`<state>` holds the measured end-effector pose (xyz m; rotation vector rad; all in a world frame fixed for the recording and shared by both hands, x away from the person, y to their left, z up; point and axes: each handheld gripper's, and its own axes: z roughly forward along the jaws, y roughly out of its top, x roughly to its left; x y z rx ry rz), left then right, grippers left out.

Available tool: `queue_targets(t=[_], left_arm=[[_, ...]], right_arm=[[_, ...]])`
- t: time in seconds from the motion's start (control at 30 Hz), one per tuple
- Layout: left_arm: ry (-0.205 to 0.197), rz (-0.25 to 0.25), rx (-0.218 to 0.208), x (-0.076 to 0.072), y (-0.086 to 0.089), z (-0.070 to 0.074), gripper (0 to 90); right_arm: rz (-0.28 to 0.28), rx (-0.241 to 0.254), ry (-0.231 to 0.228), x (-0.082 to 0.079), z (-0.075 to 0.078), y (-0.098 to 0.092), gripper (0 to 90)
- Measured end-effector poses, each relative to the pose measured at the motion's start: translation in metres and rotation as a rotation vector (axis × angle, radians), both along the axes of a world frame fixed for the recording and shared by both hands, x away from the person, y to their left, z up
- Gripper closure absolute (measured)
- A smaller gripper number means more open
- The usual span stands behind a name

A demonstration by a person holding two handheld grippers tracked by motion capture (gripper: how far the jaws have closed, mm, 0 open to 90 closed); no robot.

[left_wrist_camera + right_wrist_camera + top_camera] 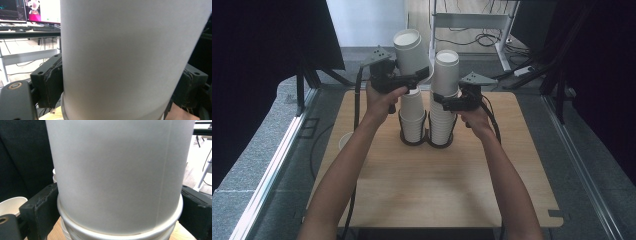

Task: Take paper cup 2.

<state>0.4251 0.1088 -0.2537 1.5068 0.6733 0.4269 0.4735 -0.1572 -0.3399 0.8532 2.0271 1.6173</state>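
Note:
Two stacks of white paper cups stand in a black double-ring holder (428, 143) on the wooden table (437, 185). My left gripper (416, 78) is shut on a single white cup (411, 50), held tilted just above the shorter left stack (413, 117). In the left gripper view this cup (125, 57) sits between both pads (53, 82), which press on its wall. My right gripper (448, 102) clasps the taller right stack (443, 117) near mid-height. In the right gripper view the jaws stand against the sides of that stack (117, 175), at the rim below the top cup.
A lone white cup (346, 140) sits beside the table's left edge, also in the right gripper view as a cup (11, 206) at the lower left. A white metal desk frame (472, 22) with cables stands behind the table. Dark curtains flank both sides.

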Motion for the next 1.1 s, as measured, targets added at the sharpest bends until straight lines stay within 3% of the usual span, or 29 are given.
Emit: queue_targets(t=[0.73, 0.87, 1.1], left_arm=[[0.022, -0.03, 0.016, -0.018, 0.011, -0.028, 13.0], [0.024, -0.04, 0.012, -0.02, 0.01, -0.031, 13.0], [0.022, -0.045, 0.036, -0.025, 0.008, -0.039, 13.0]], right_arm=[[-0.008, 0.0, 0.004, -0.001, 0.0, 0.001, 1.8], [-0.039, -0.001, -0.019, -0.004, 0.0, 0.001, 0.0], [-0.065, 0.018, -0.014, -0.01, -0.003, -0.005, 0.0]])
